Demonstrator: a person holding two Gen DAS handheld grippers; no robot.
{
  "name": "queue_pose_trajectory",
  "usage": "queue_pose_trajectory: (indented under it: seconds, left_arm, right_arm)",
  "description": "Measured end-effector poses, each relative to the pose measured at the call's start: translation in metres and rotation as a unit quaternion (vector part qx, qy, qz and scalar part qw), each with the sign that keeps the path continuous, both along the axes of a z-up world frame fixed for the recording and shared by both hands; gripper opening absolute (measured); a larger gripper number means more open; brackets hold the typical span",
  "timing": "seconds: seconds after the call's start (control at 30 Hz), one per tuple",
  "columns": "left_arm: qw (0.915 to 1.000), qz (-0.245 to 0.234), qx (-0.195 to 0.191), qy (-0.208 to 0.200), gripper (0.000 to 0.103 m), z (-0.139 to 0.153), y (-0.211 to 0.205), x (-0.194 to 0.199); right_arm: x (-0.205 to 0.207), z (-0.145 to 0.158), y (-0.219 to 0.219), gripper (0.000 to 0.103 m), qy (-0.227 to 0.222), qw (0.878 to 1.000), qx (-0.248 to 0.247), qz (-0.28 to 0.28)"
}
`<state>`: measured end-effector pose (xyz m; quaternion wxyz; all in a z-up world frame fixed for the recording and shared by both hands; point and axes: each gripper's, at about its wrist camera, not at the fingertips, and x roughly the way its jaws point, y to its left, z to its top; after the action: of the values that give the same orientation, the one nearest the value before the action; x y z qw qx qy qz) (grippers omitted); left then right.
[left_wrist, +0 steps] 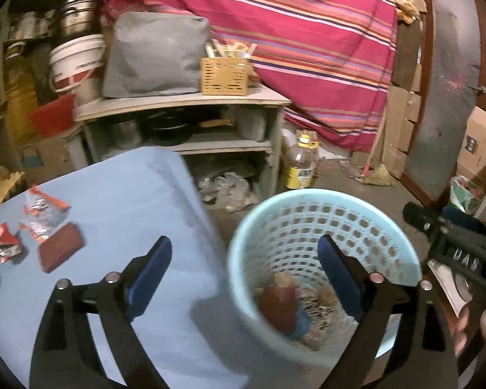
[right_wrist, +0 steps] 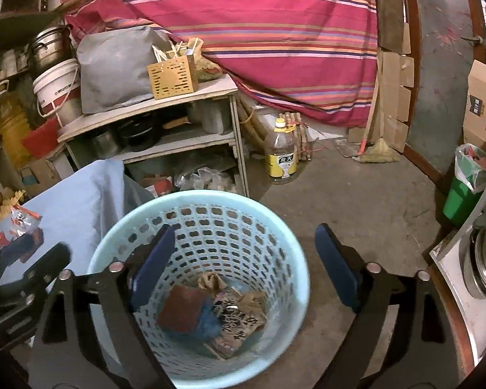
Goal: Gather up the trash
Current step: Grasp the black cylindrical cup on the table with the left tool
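Your left hand-held gripper (left_wrist: 244, 274) has its jaws wide apart with nothing between them; it hangs over the edge where the blue-covered surface (left_wrist: 120, 194) meets the light blue basket (left_wrist: 239, 246), left finger over the surface, right finger over the basket's mouth. Your right hand-held gripper (right_wrist: 244, 257) is also spread wide and empty, and the basket's open mouth sits just below and ahead of it. Down in the basket, under both grippers, lies trash already in: a reddish-brown block (right_wrist: 181, 309), a bit of blue stuff (right_wrist: 210, 322), a printed wrapper (right_wrist: 235, 324) and crumpled brown paper (right_wrist: 212, 280). Trash still out: on the surface, ahead-left of your left gripper, a second reddish-brown block (left_wrist: 60, 251) with a torn silver-and-orange wrapper (left_wrist: 42, 212) touching its far side, and a smaller wrapper scrap (left_wrist: 5, 243) just left of those. All three are well apart from the fingers. Your right gripper shows at the right edge of the left view, blurred, beside the basket. Beyond the basket stand a shelf unit (right_wrist: 165, 129) and a yellow-labelled bottle (right_wrist: 281, 157) on the floor.
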<state>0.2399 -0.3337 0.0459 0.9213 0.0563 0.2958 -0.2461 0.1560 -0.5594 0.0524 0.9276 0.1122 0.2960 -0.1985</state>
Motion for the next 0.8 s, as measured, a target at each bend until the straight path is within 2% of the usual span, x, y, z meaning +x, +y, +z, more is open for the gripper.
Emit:
queue_pose_trajectory:
  seconds: [0.17, 0.33, 0.53, 0.7, 0.8]
  left_arm:
    - [0.9990, 0.035, 0.019, -0.017, 0.092, -0.002, 0.059, 0.003]
    - [0.9925, 0.108, 0.040, -0.041, 0.097, -0.004, 0.149, 0.012]
    - [0.9763, 0.200, 0.060, -0.056, 0.097, -0.009, 0.245, 0.033]
    - [0.9635, 0.258, 0.047, -0.054, 0.097, -0.013, 0.310, 0.043]
    - [0.9607, 0.272, 0.039, -0.042, 0.097, -0.018, 0.331, 0.046]
  right_arm:
    - [0.019, 0.002, 0.030, 0.098, -0.003, 1.000, 0.006, 0.015]
    - [0.047, -0.005, 0.074, 0.098, 0.012, 0.999, -0.004, 0.047]
    - [0.083, -0.020, 0.136, 0.099, 0.045, 0.994, -0.047, 0.092]
    - [0.105, -0.027, 0.167, 0.099, 0.044, 0.992, -0.015, 0.114]
    - [0.119, -0.031, 0.187, 0.099, 0.045, 0.990, 0.002, 0.131]
